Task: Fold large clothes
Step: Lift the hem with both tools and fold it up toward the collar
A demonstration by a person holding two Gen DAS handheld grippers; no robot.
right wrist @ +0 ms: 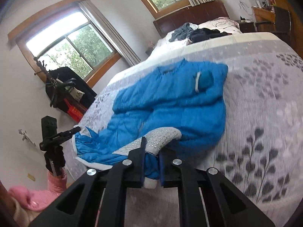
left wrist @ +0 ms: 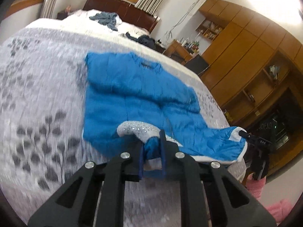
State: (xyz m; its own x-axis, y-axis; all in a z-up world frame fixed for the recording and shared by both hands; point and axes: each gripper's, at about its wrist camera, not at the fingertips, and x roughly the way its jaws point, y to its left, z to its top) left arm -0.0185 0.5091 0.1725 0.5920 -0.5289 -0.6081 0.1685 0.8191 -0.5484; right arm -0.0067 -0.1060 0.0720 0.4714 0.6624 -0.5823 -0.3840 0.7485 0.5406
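Garment: a blue padded jacket (left wrist: 132, 87) lies on the bed, collar toward the far headboard, hem toward the near edge. Its sleeves look already crossed over the chest; one cuff (right wrist: 205, 81) rests high on the body.
Hem trim: a white band studded with small shiny dots (left wrist: 138, 127) runs along the near hem, raised off the bedspread at both corners.
Left gripper (left wrist: 152, 151): clenched on the hem corner, blue fabric and white trim bunched between its fingers.
Right gripper (right wrist: 151, 160): likewise clamped on the other hem corner, with the studded trim arching up over its fingers.
Each in the other's view: the right tool (left wrist: 253, 141) shows at the right corner of the hem, the left tool (right wrist: 56, 138) at the left corner, with a pink sleeve (right wrist: 55, 183) below it.
Step in hand: judged as lifting the hem to carry it toward the collar, halving the jacket.
Doing it well: keep both corners level and apart so the hem stays taut; travel straight up the jacket's midline; lay the hem square on the shoulders before letting go, as padded fabric tends to spring back.
Risk: the sleeves could drag askew.
Bed: grey leaf-print bedspread (left wrist: 37, 113).
Far end: dark clothes (right wrist: 198, 31) piled near the headboard (left wrist: 121, 9).
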